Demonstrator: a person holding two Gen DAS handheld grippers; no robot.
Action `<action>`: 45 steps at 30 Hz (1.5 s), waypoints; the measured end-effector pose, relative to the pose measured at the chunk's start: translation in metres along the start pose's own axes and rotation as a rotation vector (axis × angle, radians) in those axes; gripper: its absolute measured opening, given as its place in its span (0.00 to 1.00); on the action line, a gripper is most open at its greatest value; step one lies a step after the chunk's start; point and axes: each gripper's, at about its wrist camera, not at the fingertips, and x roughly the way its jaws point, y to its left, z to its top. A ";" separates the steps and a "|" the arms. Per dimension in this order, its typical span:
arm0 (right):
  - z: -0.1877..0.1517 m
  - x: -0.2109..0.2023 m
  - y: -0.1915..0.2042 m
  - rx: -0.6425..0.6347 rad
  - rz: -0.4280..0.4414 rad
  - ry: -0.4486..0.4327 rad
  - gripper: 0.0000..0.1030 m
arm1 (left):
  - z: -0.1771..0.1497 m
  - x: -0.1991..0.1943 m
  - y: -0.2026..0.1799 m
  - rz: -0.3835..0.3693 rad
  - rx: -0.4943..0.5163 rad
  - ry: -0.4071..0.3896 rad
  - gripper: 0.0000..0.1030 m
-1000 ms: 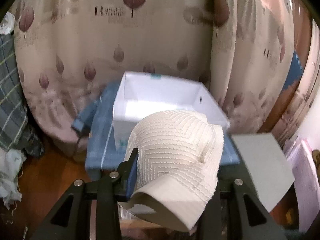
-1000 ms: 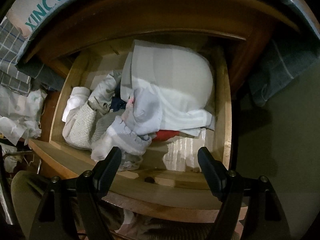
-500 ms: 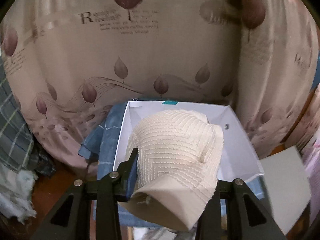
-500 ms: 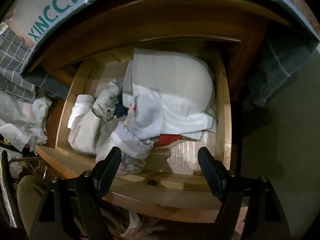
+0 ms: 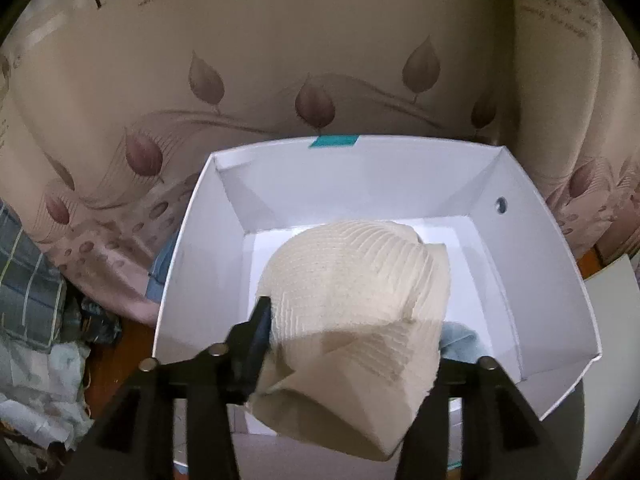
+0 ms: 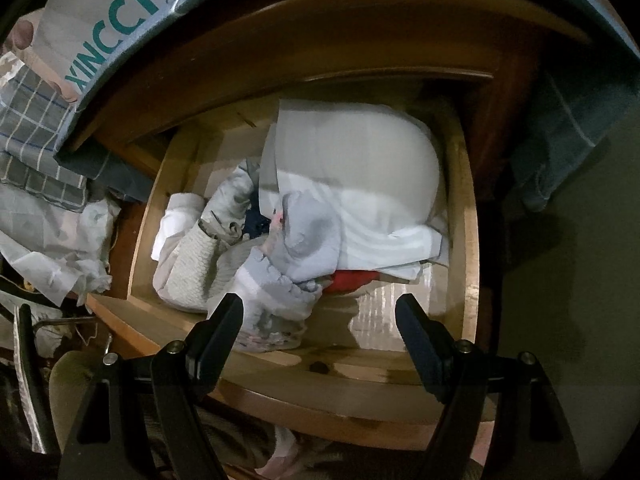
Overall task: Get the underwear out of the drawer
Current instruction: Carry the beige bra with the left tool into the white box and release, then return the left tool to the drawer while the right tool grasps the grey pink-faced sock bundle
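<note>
The left gripper [image 5: 348, 332] is over a white box [image 5: 188, 248] and carries a cream ribbed piece of underwear [image 5: 356, 300] between its fingers [image 5: 256, 332]. Its fingers have just been opening, yet the cloth is bunched between them, lies against the left finger and hides the right one; whether the pads press on it cannot be told. The garment hangs inside the box's outline, above its white floor, and a bit of pale blue cloth [image 5: 460, 340] shows at the box's near right, just beside the garment. A teal tab [image 5: 334, 141] marks the box's far rim. Behind the box hangs a curtain [image 5: 320, 60] printed with leaves and lettering, and checked fabric [image 5: 28, 280] lies at the left. The right gripper [image 6: 318, 320] is above an open wooden drawer [image 6: 466, 240] with its fingers [image 6: 224, 328] wide and nothing between them. The drawer holds a heap of clothes: a large white folded piece [image 6: 360, 184] toward the back right, a grey garment [image 6: 308, 236] in the middle, a red one [image 6: 352, 280] under it, and a cream knit [image 6: 192, 268] at the left. The front right corner of the drawer is bare wood. A lettered shoe box [image 6: 120, 12] sits on the top above the drawer.
</note>
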 end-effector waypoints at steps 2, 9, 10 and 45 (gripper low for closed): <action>0.000 0.000 0.000 0.001 0.007 -0.001 0.74 | -0.002 0.003 0.000 0.000 -0.008 0.017 0.55; 0.000 0.000 0.001 0.007 0.005 -0.005 0.74 | -0.007 -0.015 -0.002 -0.008 0.010 -0.028 0.61; 0.000 -0.001 0.000 0.005 0.005 -0.004 0.74 | -0.009 -0.022 -0.003 -0.007 0.010 -0.039 0.61; 0.006 0.032 0.015 0.142 0.054 0.207 0.75 | -0.235 0.035 0.046 -0.104 -0.116 0.188 0.62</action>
